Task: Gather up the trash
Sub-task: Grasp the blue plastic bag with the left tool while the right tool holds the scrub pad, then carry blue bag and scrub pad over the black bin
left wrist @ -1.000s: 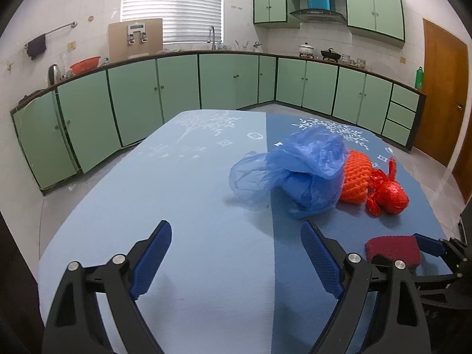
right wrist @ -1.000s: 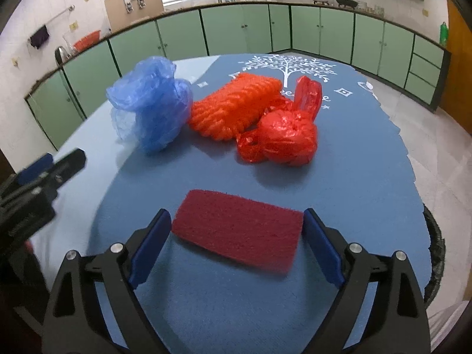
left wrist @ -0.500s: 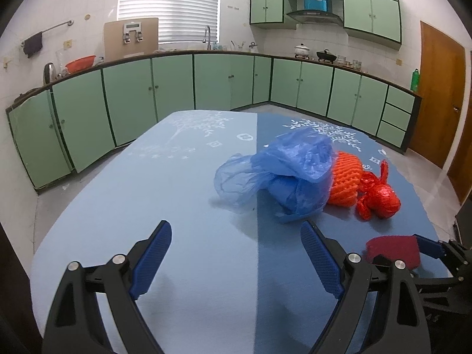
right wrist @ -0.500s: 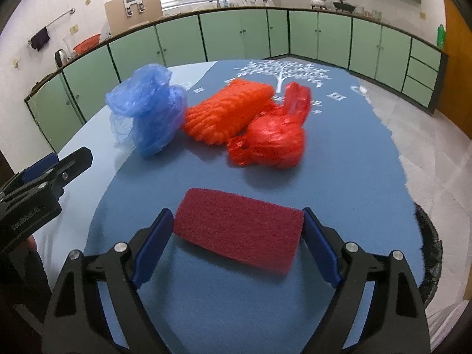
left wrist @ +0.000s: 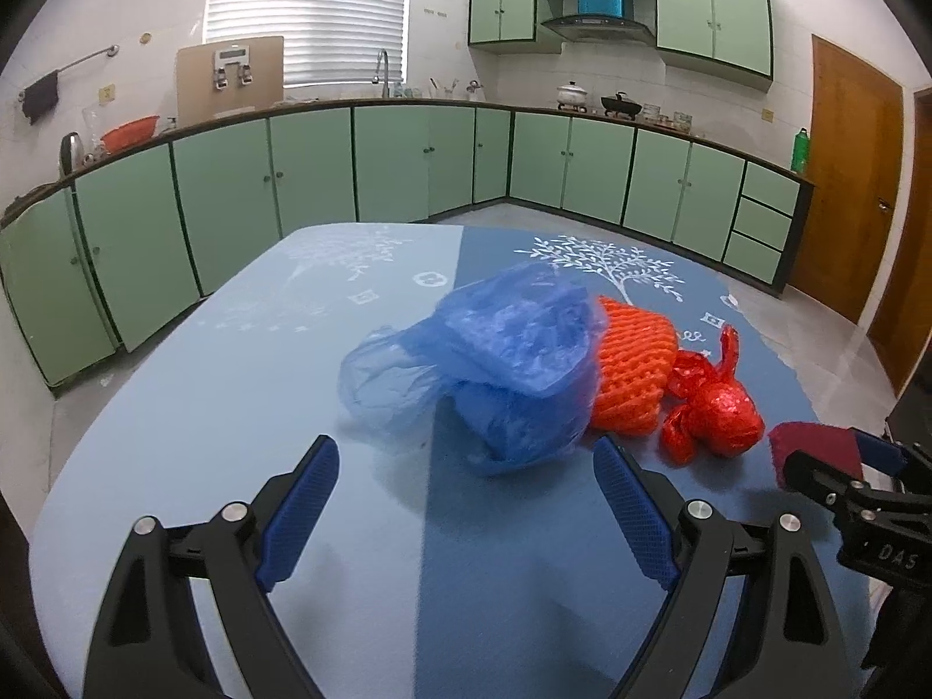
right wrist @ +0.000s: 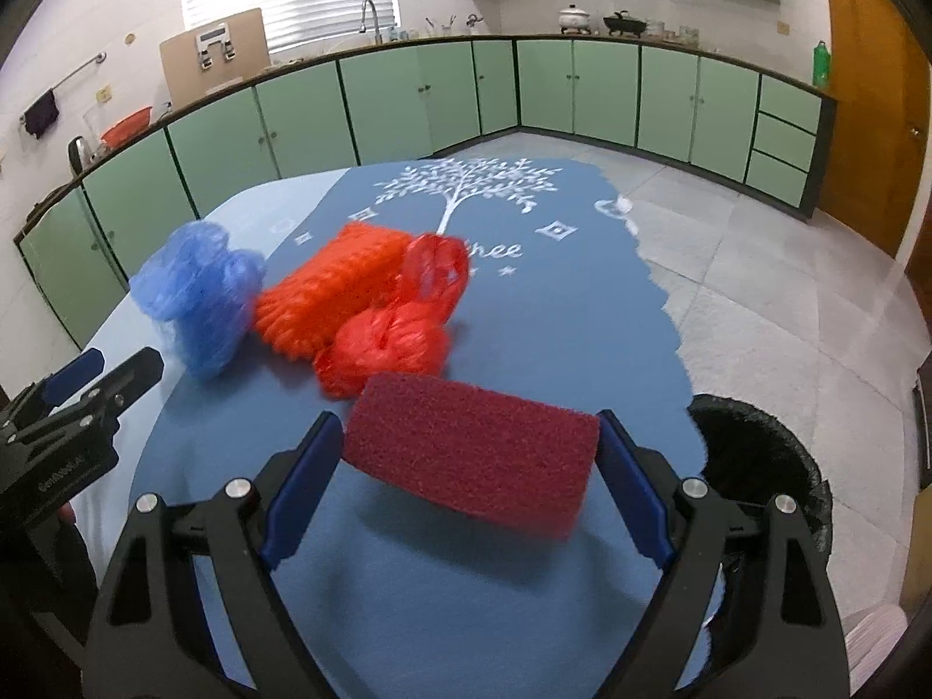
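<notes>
My right gripper (right wrist: 466,480) is shut on a dark red scouring pad (right wrist: 473,451) and holds it lifted above the table; the pad also shows in the left wrist view (left wrist: 812,448). My left gripper (left wrist: 466,509) is open and empty, just in front of a crumpled blue plastic bag (left wrist: 495,367). To the bag's right lie an orange foam net (left wrist: 635,367) and a knotted red plastic bag (left wrist: 713,416). In the right wrist view the blue bag (right wrist: 201,297), net (right wrist: 329,291) and red bag (right wrist: 384,343) lie beyond the pad.
The table has a blue cloth (left wrist: 244,384) with a white tree print. A black-lined trash bin (right wrist: 763,454) stands on the floor by the table's right edge. Green kitchen cabinets (left wrist: 408,163) line the walls. My left gripper shows in the right wrist view (right wrist: 76,402).
My right gripper has lifted the red scouring pad off the table and tilted it up, bringing the bin into view. My left gripper has moved closer to the blue bag.
</notes>
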Demonstrator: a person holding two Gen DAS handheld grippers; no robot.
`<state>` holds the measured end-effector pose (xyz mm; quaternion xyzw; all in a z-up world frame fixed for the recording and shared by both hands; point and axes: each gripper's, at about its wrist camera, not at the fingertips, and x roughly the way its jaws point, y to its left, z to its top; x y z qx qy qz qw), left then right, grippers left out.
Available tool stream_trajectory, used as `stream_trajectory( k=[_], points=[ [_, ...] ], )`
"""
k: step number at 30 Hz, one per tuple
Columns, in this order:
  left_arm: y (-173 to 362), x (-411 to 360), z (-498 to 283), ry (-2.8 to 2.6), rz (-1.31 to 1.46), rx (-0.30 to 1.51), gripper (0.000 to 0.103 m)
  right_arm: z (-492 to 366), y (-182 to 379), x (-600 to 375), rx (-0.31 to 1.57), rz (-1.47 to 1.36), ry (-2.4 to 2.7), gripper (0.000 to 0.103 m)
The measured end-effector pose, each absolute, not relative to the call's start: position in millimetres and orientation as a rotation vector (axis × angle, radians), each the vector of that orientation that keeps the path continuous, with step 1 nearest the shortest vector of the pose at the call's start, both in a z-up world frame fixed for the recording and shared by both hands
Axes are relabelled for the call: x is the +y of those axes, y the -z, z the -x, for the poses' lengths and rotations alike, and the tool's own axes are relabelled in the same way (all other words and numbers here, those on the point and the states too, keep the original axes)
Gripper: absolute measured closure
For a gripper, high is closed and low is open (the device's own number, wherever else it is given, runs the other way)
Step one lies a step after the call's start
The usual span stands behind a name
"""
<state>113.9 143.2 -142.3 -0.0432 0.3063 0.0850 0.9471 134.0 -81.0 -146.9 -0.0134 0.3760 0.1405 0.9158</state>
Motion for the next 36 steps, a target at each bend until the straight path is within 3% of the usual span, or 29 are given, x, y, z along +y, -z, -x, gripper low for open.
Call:
stream_trajectory(
  k=[8,11,15,21,36],
  points=[
    [143,132,-149,-0.169,0.085,0.627,0.016,-148,146,-95,0.767,0.019,-0.261,0.019],
    [146,132,-161,-0.163,0.09,0.636,0.03,-153,147,-102,0.765,0.015,-0.25,0.019],
    [152,131,-172,-0.147,0.112,0.668,0.066,-155,148,-110,0.768,0.001,-0.242,0.019],
    [145,131,-163,-0.168,0.126,0.639,0.088,-150,144,-118,0.746,-0.001,-0.238,0.019],
    [98,102,-111,-0.093,0.099,0.542,0.093,-125,99,-145,0.655,-0.008,-0.241,0.019]
  ],
)
